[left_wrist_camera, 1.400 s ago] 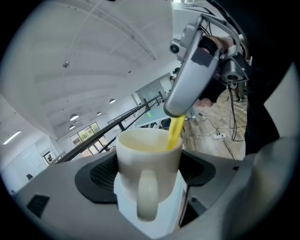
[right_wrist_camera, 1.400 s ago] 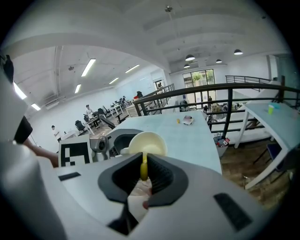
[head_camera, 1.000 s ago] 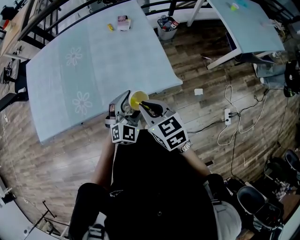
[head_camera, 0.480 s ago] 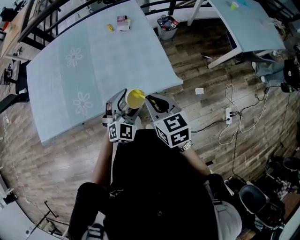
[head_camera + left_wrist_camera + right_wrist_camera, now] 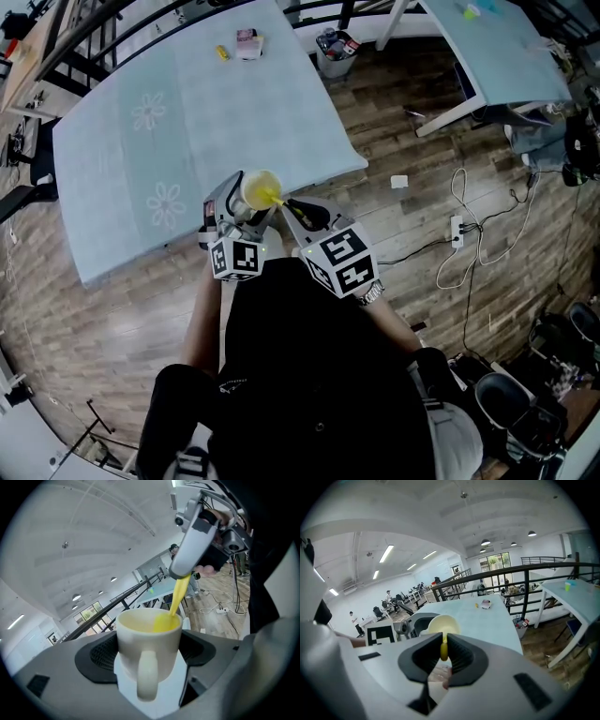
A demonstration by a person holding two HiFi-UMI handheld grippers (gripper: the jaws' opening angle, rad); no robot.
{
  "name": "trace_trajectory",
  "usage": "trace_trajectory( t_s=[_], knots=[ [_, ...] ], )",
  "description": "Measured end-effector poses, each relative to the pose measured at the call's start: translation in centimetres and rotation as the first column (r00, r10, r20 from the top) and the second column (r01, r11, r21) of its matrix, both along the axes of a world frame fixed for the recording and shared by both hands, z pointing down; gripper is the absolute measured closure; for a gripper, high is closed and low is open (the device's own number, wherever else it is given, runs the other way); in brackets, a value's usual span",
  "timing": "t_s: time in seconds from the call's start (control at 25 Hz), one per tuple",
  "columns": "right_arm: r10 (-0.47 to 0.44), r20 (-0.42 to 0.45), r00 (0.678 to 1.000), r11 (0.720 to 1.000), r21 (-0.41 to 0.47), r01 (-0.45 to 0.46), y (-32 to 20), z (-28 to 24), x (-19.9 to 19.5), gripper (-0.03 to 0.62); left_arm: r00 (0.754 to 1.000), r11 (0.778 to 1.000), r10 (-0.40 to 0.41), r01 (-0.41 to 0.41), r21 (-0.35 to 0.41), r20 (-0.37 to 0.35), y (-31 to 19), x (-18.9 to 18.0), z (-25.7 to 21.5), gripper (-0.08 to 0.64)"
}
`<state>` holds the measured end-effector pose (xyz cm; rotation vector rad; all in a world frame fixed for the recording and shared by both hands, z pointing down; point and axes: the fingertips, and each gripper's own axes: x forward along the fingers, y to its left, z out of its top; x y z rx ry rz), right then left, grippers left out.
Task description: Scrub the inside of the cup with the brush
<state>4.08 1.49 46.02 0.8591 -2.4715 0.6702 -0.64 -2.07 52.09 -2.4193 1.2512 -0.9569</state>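
Observation:
My left gripper (image 5: 246, 208) is shut on a white cup (image 5: 149, 643) with a yellow inside, held upright with its handle toward the camera. In the head view the cup (image 5: 258, 190) hangs over the near edge of the table. A yellow brush (image 5: 174, 606) reaches down into the cup's mouth from the upper right. My right gripper (image 5: 292, 213) is shut on the brush handle (image 5: 444, 649), jaws pointing at the cup (image 5: 440, 625). The brush head inside the cup is mostly hidden by the rim.
A pale blue table (image 5: 187, 122) lies under and ahead of the grippers, with small items (image 5: 247, 42) at its far edge. A second table (image 5: 497, 47) stands at the right. Cables and a power strip (image 5: 457, 230) lie on the wooden floor.
Both grippers have shifted up and left over the table edge, the cup with them. The brush, lifted out half a second ago, is back inside the cup.

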Motion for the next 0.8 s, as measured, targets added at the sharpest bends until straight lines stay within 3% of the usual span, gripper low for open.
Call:
trace_trajectory(
  t_s=[0.44,0.8],
  knots=[
    [-0.047,0.031,0.998,0.999,0.007,0.047,0.2,-1.1,-1.7,0.554,1.000,0.999,0.027,-0.027,-0.024,-0.009,-0.1,0.5,1.1,0.166],
    [0.075,0.068,0.995,0.995,0.060,-0.079,-2.6,-2.8,-1.7,0.554,0.996,0.996,0.085,-0.085,-0.040,-0.019,-0.7,0.5,1.5,0.166]
  ],
)
